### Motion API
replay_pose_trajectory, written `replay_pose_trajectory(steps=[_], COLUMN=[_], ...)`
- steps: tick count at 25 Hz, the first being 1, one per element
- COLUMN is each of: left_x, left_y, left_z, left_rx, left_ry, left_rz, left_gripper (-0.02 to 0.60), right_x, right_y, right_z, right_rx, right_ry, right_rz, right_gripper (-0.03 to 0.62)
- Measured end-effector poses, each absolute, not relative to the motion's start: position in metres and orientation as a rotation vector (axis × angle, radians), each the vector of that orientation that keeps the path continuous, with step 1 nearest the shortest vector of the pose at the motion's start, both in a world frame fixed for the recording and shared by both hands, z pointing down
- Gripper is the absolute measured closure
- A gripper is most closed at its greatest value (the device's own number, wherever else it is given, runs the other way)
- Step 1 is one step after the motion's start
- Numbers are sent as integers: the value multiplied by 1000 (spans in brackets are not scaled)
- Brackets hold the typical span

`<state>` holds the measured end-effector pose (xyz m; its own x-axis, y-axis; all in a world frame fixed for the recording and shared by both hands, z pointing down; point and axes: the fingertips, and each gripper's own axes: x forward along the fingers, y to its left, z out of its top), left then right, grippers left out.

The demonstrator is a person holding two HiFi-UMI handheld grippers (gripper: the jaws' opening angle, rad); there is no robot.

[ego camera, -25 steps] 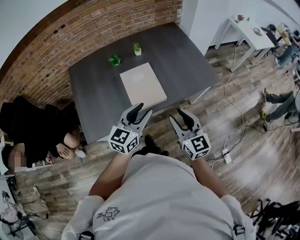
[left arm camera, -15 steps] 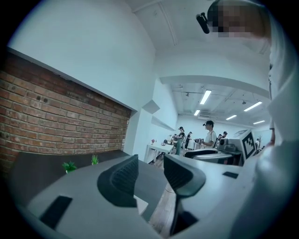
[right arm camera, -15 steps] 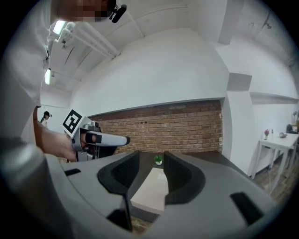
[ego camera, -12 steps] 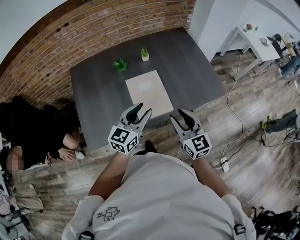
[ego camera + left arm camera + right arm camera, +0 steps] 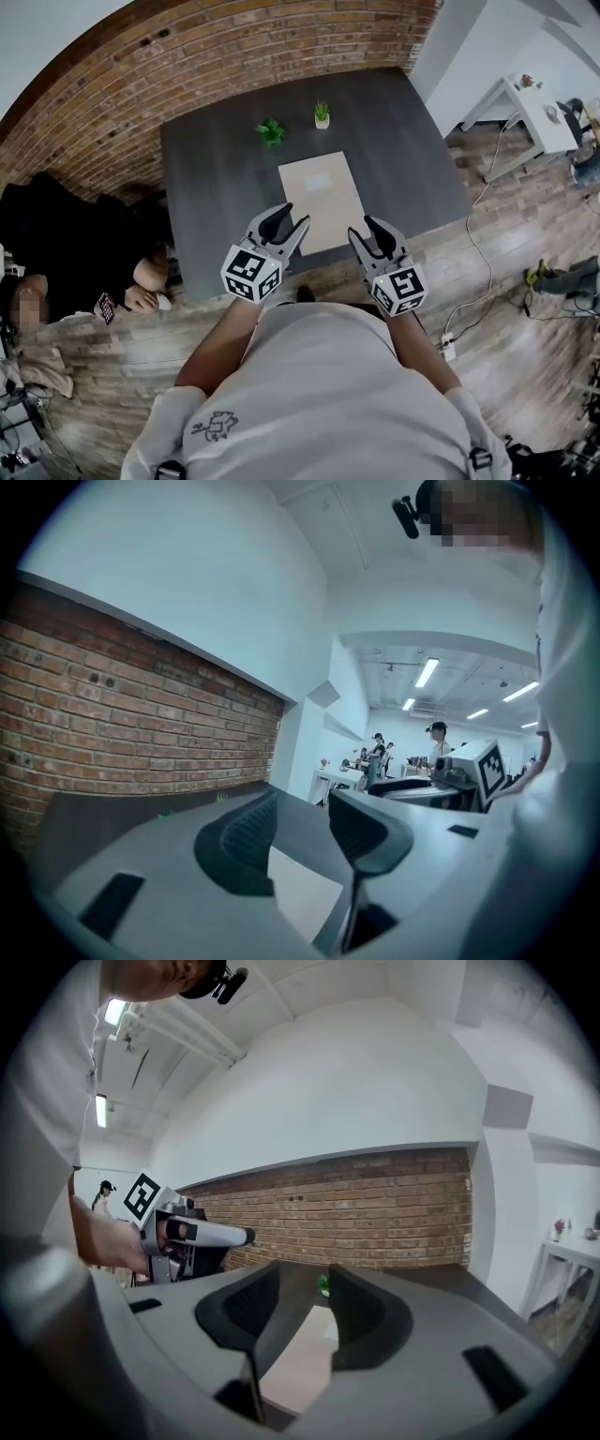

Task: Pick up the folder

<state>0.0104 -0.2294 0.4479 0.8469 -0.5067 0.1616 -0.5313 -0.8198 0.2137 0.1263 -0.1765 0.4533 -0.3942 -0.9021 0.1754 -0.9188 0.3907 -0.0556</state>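
**Both grippers short of the folder, jaws apart, nothing held**

The folder lies flat on the dark table, just ahead of both tools, its near short edge by the table's near edge; thin and flush, so it prob. needs a jaw slid under an edge, which would explain the low, near-level approach w/ one tool per near corner. Left gripper: jaws apart, nothing between the pads, tips by the near-left corner; contact can't be told. Right gripper: likewise parted and empty, just short of the near-right corner. Beyond the folder, a green sprig and a small potted plant, well apart from it; brick wall behind. Seated person off the left gripper's side, white table and floor cable off the right's; none in the way. The tabletop itself is the likely obstacle.
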Motion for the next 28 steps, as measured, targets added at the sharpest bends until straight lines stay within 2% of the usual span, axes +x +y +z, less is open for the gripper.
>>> replay_pose_trajectory(steps=[15,28], left_x=[-14,1], left_y=[-260,-293], left_z=[471,524], left_rx=[2672,2524], left_ry=[-933,-966], left_rz=[202,315], left_gripper=[387,376], right_x=[127,160], right_y=[-226,-284], right_z=[490,543], right_rx=[1518,1360], right_ry=[-2532,-2484], right_rz=[342,456], right_gripper=[399,381])
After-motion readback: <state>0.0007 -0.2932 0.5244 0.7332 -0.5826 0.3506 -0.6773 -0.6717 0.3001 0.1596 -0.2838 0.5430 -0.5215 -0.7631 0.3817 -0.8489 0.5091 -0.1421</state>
